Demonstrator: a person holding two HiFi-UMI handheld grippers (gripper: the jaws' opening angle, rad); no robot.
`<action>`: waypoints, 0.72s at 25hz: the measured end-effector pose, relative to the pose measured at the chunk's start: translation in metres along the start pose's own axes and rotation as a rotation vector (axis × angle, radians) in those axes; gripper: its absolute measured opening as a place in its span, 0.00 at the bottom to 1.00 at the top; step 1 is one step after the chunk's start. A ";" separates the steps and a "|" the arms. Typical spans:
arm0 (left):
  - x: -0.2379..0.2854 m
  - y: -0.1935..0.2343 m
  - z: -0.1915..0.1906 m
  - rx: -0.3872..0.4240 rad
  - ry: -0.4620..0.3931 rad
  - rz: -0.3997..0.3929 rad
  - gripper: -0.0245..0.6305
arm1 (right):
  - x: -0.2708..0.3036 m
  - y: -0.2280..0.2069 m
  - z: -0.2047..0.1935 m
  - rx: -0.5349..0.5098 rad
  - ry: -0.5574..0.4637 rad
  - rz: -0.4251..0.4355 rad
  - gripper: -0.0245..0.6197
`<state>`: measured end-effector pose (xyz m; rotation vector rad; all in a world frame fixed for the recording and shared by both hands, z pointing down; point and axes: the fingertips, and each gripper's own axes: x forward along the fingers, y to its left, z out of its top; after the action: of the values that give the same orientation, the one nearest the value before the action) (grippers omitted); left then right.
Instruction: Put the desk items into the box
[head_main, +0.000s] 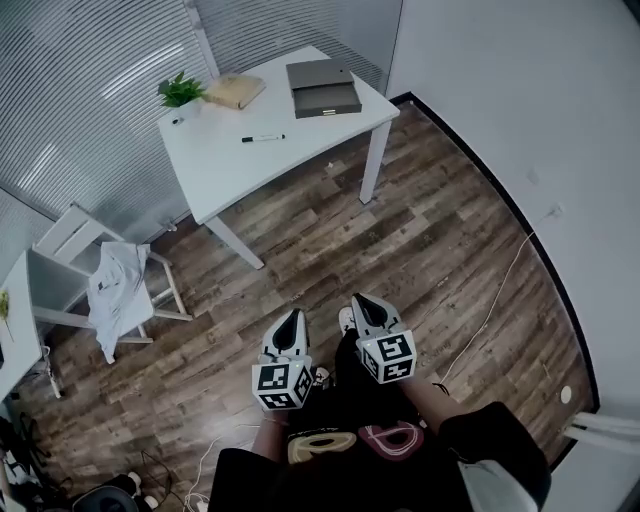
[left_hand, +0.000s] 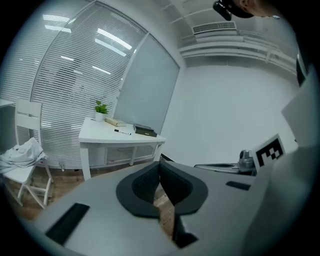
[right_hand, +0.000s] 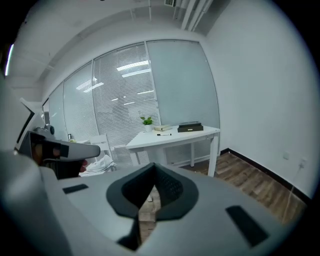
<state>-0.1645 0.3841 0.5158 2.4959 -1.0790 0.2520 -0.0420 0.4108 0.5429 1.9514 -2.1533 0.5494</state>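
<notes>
On the white desk (head_main: 250, 165) at the far end of the room lie a grey box (head_main: 322, 87), a tan book (head_main: 235, 91), a black marker (head_main: 262, 138) and a small potted plant (head_main: 180, 92). Both grippers hover over the wooden floor, well short of the desk. My left gripper (head_main: 292, 318) is shut with nothing in it, its tips meeting in the left gripper view (left_hand: 160, 164). Beside it, my right gripper (head_main: 362, 300) is also shut and empty (right_hand: 153, 165). The right gripper view shows the desk (right_hand: 170, 139), box (right_hand: 190, 127) and marker (right_hand: 163, 134) ahead.
A white folding chair with a white cloth (head_main: 110, 285) stands left of the path to the desk. A thin cable (head_main: 490, 310) runs over the floor at the right, near the wall. Window blinds close off the back. Another white table edge (head_main: 12, 320) shows far left.
</notes>
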 end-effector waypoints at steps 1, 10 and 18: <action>0.008 0.000 0.004 -0.002 -0.001 0.007 0.06 | 0.008 -0.007 0.004 -0.002 0.004 0.007 0.05; 0.091 -0.002 0.032 -0.004 0.002 0.029 0.06 | 0.076 -0.048 0.041 -0.024 0.026 0.143 0.05; 0.140 -0.001 0.051 -0.022 -0.012 0.073 0.06 | 0.111 -0.083 0.063 -0.062 0.038 0.186 0.05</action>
<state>-0.0680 0.2704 0.5144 2.4444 -1.1728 0.2446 0.0336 0.2789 0.5392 1.7064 -2.3138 0.5372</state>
